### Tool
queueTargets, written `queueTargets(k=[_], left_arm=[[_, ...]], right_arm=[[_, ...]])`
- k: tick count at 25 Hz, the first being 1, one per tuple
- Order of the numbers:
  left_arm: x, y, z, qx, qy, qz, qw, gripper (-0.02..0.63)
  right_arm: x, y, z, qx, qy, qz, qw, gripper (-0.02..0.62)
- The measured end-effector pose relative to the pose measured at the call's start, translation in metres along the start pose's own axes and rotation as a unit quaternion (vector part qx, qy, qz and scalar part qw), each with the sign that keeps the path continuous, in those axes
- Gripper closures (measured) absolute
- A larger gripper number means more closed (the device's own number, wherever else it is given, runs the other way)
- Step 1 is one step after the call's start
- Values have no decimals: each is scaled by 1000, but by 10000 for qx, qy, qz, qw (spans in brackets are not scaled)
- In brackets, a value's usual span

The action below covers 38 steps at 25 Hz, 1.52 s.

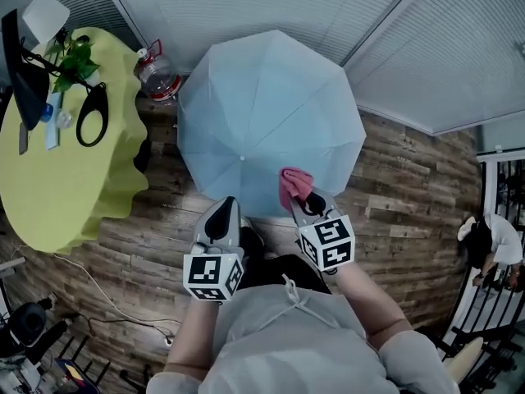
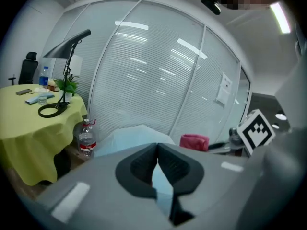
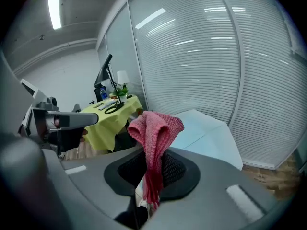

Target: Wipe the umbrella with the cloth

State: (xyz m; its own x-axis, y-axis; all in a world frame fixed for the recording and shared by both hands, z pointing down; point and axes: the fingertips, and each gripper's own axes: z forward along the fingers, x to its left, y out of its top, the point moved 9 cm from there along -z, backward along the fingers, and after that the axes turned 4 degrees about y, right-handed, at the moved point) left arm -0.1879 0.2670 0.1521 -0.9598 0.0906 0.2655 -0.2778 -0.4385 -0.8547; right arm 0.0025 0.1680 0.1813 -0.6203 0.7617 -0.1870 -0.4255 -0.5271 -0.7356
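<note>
The open umbrella (image 1: 262,113) rests on the wooden floor (image 1: 410,195), the left gripper (image 1: 223,212) with jaws closed on its near rim and the right gripper (image 1: 305,208) with jaws clamping the pink cloth (image 1: 294,185) over it, so a hard wipe could tip the canopy or pull that rim loose.

open pale-blue umbrella (image 1: 262,113); pink cloth (image 1: 293,185) bunched, upright
</note>
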Motion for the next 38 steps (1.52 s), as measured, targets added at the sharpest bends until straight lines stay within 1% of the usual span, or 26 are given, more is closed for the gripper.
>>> queueTargets(k=[2, 5, 8, 11, 13, 16, 18, 20, 22, 27, 30, 32, 34, 38], left_arm=[[20, 1, 28, 138, -56, 21, 9999, 598], [52, -6, 71, 295, -20, 10, 9996, 598], [79, -23, 106, 397, 134, -238, 9988, 600], [97, -47, 130, 572, 341, -467, 9967, 598], [105, -62, 143, 720, 474, -457, 9952, 598], [122, -83, 162, 820, 800, -430, 9925, 598], [137, -97, 172, 803, 1014, -621, 9897, 598], [147, -111, 179, 793, 1194, -895, 9856, 598], [152, -123, 184, 780, 1315, -1078, 9823, 598], [160, -156, 197, 699, 1466, -1199, 9794, 598], [171, -179, 198, 767, 1533, -1533, 9732, 600], [174, -191, 201, 813, 1533, -1706, 9699, 598], [171, -198, 202, 874, 1540, -1700, 9694, 598], [166, -203, 206, 933, 1578, -1525, 9712, 598]], right_arm=[[-7, 6, 35, 108, 30, -14, 9999, 538], [-20, 8, 96, 352, 81, -99, 9993, 538], [-33, 5, 151, 619, 267, -254, 9974, 538], [-47, -1, 196, 862, 491, -449, 9940, 538], [-56, -7, 225, 1047, 663, -564, 9907, 538], [-65, -16, 272, 1356, 931, -835, 9828, 538], [-66, -21, 305, 1521, 1128, -1060, 9762, 538], [-63, -28, 333, 1658, 1337, -1236, 9692, 538], [-61, -36, 353, 1785, 1473, -1327, 9638, 538], [-55, -64, 390, 1905, 1612, -1466, 9572, 538], [-46, -88, 407, 2134, 1724, -1536, 9493, 538], [-47, -97, 414, 2248, 1709, -1553, 9466, 538], [-52, -102, 414, 2317, 1634, -1573, 9460, 538], [-65, -103, 418, 2396, 1402, -1737, 9449, 538]])
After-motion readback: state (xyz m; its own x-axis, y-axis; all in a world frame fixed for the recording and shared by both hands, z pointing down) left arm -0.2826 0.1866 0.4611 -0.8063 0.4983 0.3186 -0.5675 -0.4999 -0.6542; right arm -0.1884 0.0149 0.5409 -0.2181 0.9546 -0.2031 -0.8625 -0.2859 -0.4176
